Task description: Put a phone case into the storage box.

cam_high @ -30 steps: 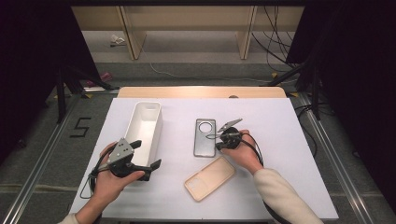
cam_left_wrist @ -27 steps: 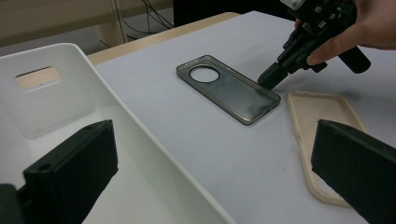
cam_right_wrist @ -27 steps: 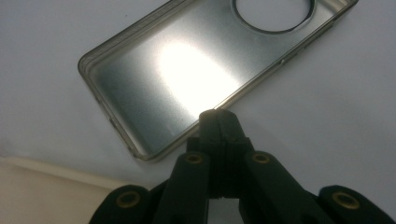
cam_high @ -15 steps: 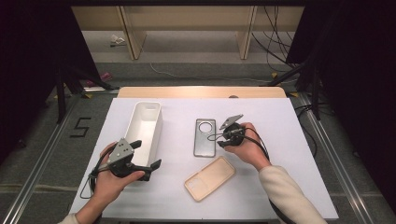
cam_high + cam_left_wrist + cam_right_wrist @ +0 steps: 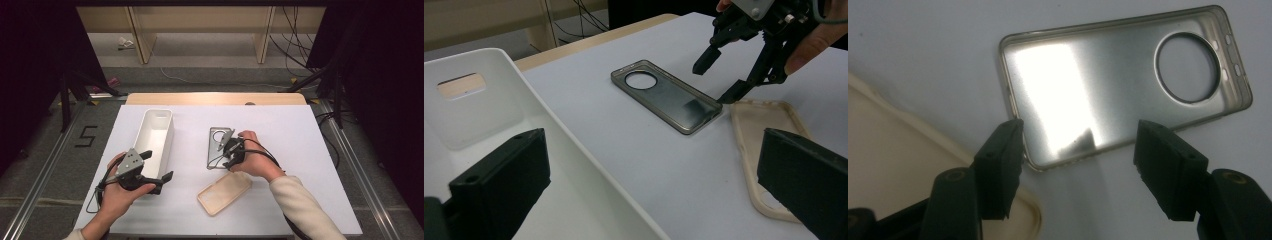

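Here we see the right gripper (image 5: 1078, 145) spread wide over the grey phone case's (image 5: 1118, 85) near end on the white table (image 5: 300, 130), gripping nothing; the left gripper (image 5: 152, 167) gapes empty beside the white bin (image 5: 155, 135)

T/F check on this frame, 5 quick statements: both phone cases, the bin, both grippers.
1. The right gripper is open over the grey case. True.
2. The beige case lies in the white bin. False: it lies on the table, near the front edge.
3. The grey case has a round cutout. True.
4. The left gripper is shut on the bin's wall. False: its jaws are open, holding nothing.
5. The grey case lies left of the bin in the high view. False: it lies to the bin's right.
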`<action>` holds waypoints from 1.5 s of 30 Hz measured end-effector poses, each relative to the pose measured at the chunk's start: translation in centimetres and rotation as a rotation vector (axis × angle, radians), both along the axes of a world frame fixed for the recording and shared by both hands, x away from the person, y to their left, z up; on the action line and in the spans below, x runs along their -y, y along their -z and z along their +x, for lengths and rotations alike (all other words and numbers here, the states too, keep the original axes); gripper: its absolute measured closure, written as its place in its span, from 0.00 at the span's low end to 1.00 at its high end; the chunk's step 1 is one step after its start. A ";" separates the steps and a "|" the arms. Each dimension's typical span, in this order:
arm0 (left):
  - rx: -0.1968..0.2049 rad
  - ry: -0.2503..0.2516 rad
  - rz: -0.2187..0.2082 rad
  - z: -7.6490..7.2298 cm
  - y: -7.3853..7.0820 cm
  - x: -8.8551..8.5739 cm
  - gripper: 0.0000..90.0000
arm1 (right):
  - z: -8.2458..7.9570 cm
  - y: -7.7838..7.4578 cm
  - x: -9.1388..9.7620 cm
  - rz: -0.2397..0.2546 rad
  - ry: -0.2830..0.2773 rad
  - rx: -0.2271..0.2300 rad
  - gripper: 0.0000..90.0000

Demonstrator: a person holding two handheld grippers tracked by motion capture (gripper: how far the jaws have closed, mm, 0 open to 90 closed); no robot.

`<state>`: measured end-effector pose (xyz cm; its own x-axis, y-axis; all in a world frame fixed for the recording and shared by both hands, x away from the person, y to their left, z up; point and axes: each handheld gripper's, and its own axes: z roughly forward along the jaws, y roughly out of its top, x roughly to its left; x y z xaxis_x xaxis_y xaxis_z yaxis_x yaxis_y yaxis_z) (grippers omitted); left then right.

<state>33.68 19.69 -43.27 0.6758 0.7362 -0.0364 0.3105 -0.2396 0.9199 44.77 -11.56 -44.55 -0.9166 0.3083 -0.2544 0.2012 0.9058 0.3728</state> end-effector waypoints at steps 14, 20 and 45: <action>-0.001 0.004 0.001 0.0 0.0 0.1 0.00 | 0.2 0.5 -3.1 -0.124 -0.083 -0.027 0.43; -0.002 0.006 0.000 0.0 0.0 0.1 0.00 | 0.2 0.8 -3.9 -0.175 -0.106 -0.042 0.44; -0.005 0.011 -0.001 -0.1 0.1 0.2 0.00 | 0.6 1.1 -5.8 -0.305 -0.204 -0.083 0.63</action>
<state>33.61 19.52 -43.35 0.6837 0.7286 -0.0404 0.3127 -0.2425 0.9184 45.35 -5.74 -45.61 -0.9727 0.0385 -0.2287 0.0231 0.9973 0.0697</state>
